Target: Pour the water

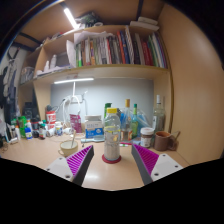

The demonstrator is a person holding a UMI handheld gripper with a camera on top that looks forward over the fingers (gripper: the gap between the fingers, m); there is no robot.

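Note:
A clear bottle (112,132) with a pale cap and a red base stands upright on the tan table (108,182). It sits between my two fingers, near their tips, with a visible gap on each side. My gripper (112,150) is open, and its purple pads (82,160) flank the bottle left and right without touching it. A small pale cup (68,147) stands on the table just left of the left finger.
Behind the bottle is a row of bottles and jars (128,122), with a brown mug (163,140) and a white-lidded jar (147,136) to the right. A shelf of books (110,50) hangs above. More clutter (25,127) lines the left side.

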